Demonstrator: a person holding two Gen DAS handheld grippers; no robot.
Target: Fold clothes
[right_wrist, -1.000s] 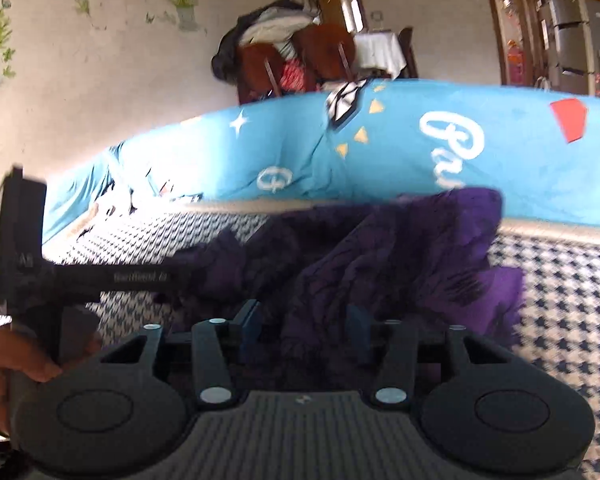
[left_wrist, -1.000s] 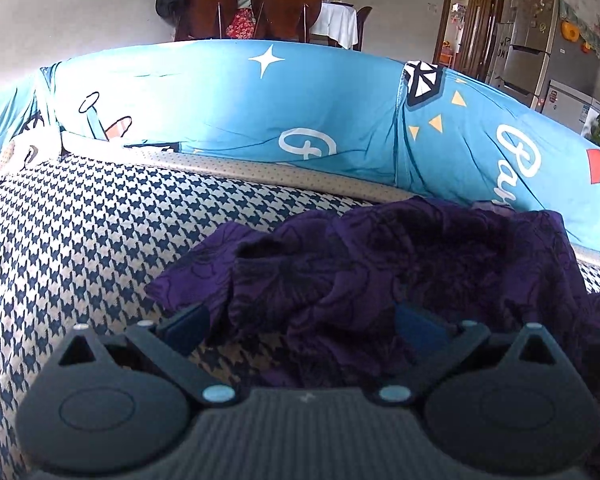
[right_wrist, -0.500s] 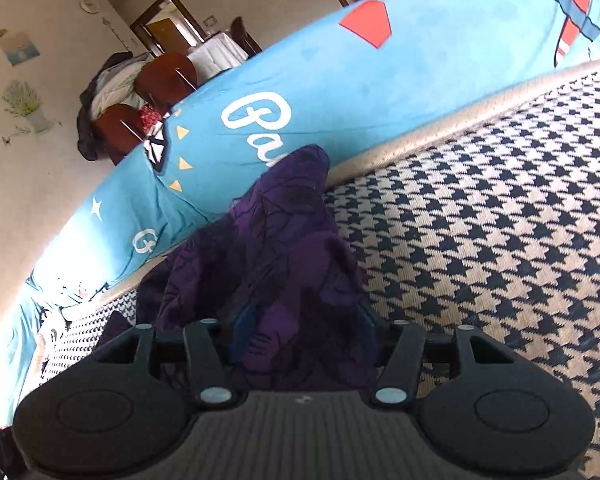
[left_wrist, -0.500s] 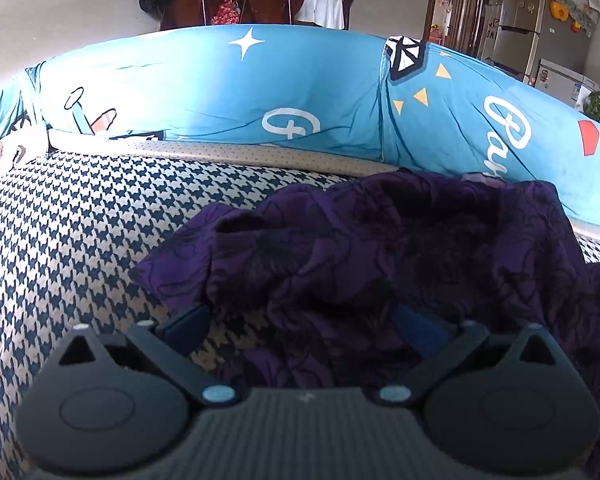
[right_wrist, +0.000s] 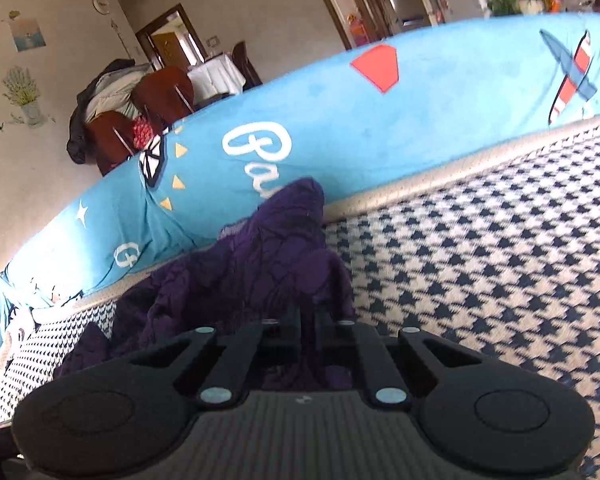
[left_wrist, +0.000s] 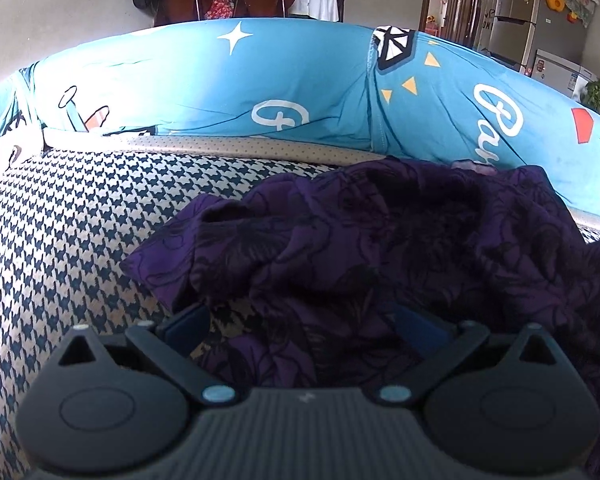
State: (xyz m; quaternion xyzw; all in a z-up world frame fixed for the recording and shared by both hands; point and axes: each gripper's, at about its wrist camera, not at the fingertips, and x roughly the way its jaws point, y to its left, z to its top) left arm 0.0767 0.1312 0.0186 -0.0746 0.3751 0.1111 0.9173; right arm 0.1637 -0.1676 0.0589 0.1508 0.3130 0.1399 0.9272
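Right gripper (right_wrist: 308,326), jaws closed on an edge of the purple garment (right_wrist: 260,264); left gripper (left_wrist: 300,320), jaws spread wide over the same cloth. Garment lies crumpled on the houndstooth cushion (left_wrist: 80,220) beside the blue backrest (left_wrist: 220,92). Step, by judgement: securing edges; spreading flat should follow.

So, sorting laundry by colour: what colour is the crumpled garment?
Dark purple garment with black floral print; clearest in the left wrist view.
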